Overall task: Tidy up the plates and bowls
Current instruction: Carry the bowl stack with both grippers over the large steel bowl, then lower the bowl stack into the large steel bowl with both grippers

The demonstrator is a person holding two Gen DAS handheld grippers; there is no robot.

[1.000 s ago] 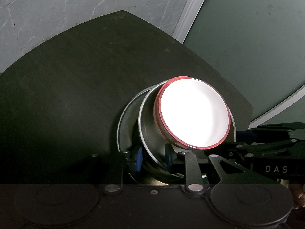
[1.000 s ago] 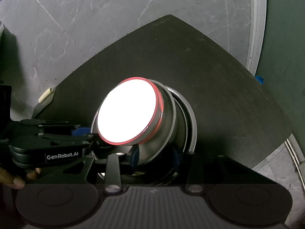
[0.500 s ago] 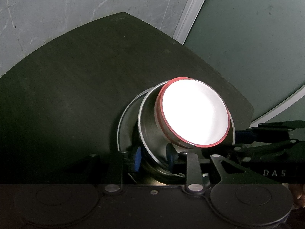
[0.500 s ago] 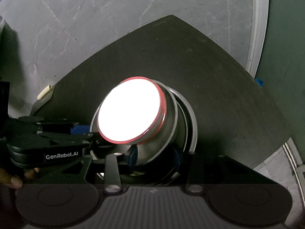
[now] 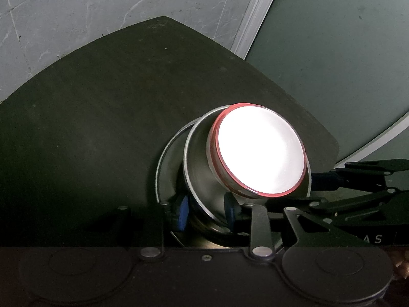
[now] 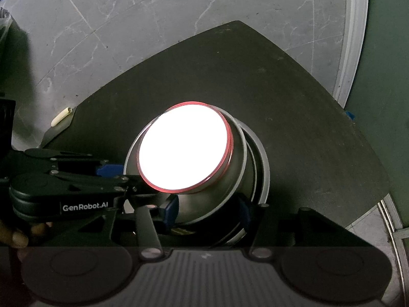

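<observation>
A stack stands on the dark table: a steel plate at the bottom, a steel bowl on it, and a white bowl with a red rim on top. My left gripper is shut on the near rim of the steel bowl, blue pads on either side of the wall. My right gripper is shut on the steel bowl from the opposite side, below the white bowl. The plate's edge shows on the right. Each gripper shows in the other's view.
The dark table ends in rounded corners, with grey marble floor beyond. A green wall stands at the right. A small white cylinder lies on the floor by the table's left corner.
Almost nothing has moved. The stack and both grippers have shifted very slightly in the views; both grips are unchanged.
</observation>
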